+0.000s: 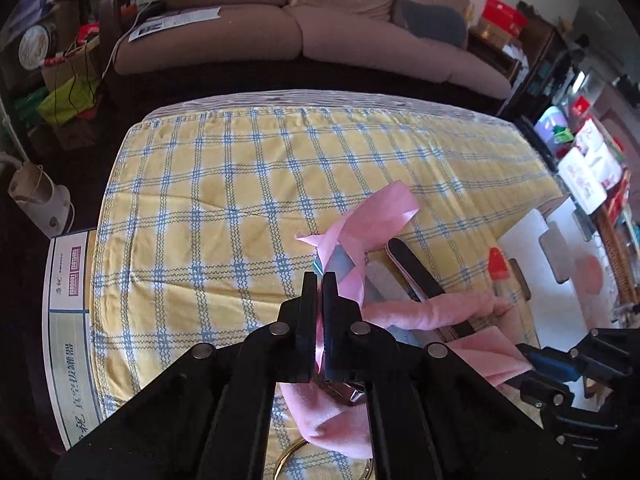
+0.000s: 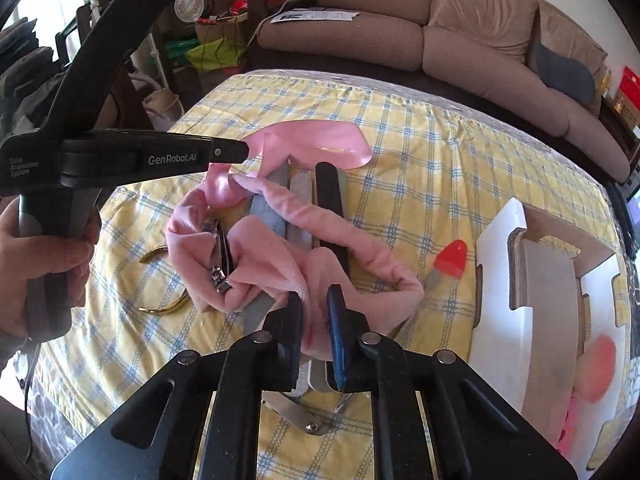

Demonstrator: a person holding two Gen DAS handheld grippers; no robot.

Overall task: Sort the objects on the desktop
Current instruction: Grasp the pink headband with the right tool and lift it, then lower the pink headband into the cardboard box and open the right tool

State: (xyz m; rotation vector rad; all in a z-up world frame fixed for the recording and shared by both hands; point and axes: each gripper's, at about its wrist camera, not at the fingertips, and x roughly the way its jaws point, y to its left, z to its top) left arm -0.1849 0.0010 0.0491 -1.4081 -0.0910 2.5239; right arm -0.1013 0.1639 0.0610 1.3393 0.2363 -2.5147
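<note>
A pile lies on the yellow checked tablecloth [image 1: 224, 200]: a soft pink cloth [image 2: 276, 256] wrapped around several nail files [image 2: 331, 208], a nail clipper [image 2: 222, 258] and a shiny pink ribbon [image 2: 320, 140]. My left gripper [image 1: 319, 280] is shut on the pink ribbon [image 1: 380, 208], which runs up between its fingers; in the right wrist view the left gripper [image 2: 236, 151] reaches in from the left. My right gripper [image 2: 316, 300] is shut on a fold of the pink cloth at the pile's near edge. In the left wrist view the right gripper [image 1: 528, 354] sits at the cloth's [image 1: 432, 312] right end.
A white cardboard box [image 2: 496, 264] stands open at the right, with a red-capped tool [image 2: 450, 260] lying beside it. A gold ring [image 2: 168, 308] lies left of the pile and a metal tool [image 2: 296, 412] under my right gripper. A sofa [image 1: 280, 28] stands beyond the table.
</note>
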